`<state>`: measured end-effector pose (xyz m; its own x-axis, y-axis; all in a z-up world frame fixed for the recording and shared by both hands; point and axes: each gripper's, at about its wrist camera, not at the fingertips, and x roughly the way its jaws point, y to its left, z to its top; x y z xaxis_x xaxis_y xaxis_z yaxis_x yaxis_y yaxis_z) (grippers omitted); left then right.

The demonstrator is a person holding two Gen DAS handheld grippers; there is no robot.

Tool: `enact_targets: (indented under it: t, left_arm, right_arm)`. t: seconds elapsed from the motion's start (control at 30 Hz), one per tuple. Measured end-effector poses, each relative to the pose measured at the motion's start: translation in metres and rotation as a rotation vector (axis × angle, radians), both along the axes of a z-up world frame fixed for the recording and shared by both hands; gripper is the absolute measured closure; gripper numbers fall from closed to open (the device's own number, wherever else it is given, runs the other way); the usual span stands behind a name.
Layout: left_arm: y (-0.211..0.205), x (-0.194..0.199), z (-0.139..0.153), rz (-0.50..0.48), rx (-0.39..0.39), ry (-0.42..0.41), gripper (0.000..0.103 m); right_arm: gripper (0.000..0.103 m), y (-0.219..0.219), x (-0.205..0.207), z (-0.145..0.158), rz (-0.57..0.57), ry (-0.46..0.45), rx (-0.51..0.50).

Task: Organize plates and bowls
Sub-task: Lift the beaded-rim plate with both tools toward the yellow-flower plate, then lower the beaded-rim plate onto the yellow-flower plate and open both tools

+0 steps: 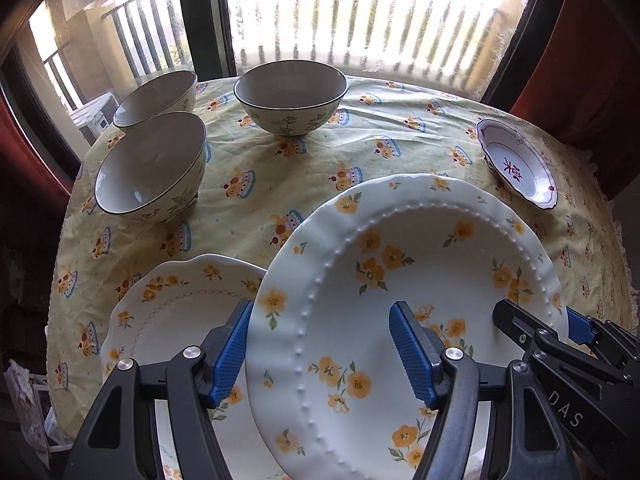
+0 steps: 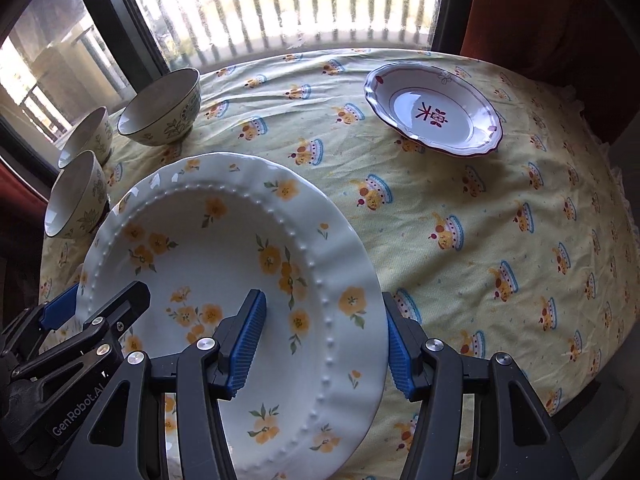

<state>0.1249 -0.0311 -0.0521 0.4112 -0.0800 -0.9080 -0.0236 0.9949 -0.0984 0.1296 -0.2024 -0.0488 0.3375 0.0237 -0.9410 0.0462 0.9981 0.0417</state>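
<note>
A large white plate with yellow flowers and a beaded rim (image 1: 400, 288) (image 2: 224, 264) is held up between both grippers, tilted above the table. My left gripper (image 1: 324, 356) straddles its left rim, one finger above and one below. My right gripper (image 2: 324, 344) straddles its right rim the same way. A second yellow-flowered plate (image 1: 176, 312) lies on the cloth under the left edge. Three floral bowls (image 1: 292, 96) (image 1: 154, 168) (image 1: 158, 98) stand at the far left. A small red-patterned dish (image 1: 516, 164) (image 2: 434, 110) sits at the far right.
The round table wears a yellow patterned tablecloth (image 1: 260, 184) (image 2: 460, 220). A bright window with a railing is behind it. Red curtains (image 1: 580, 72) hang at the right. The table edge drops off on the right (image 2: 600, 360).
</note>
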Motion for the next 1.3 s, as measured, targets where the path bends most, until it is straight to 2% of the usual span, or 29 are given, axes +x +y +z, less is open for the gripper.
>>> enact_targets:
  t: [0.5,0.87,1.13,1.3]
  left_arm:
    - [0.064,-0.036,-0.012,0.040,-0.025,0.030,0.034]
    - [0.097,-0.048,-0.047,0.077,-0.051,0.122,0.034]
    - [0.110,-0.046,-0.056,0.096,-0.083,0.147,0.032]
    - [0.111,-0.048,-0.056,0.096,-0.038,0.138,0.032]
  right_arm:
    - [0.043,0.071,-0.027,-0.006,0.075,0.019,-0.030]
    - [0.043,0.113,-0.035,-0.024,0.124,0.046,-0.065]
    - [0.043,0.130,-0.029,-0.026,0.152,0.037,-0.094]
    - [0.043,0.137,-0.027,-0.031,0.159,0.058,-0.103]
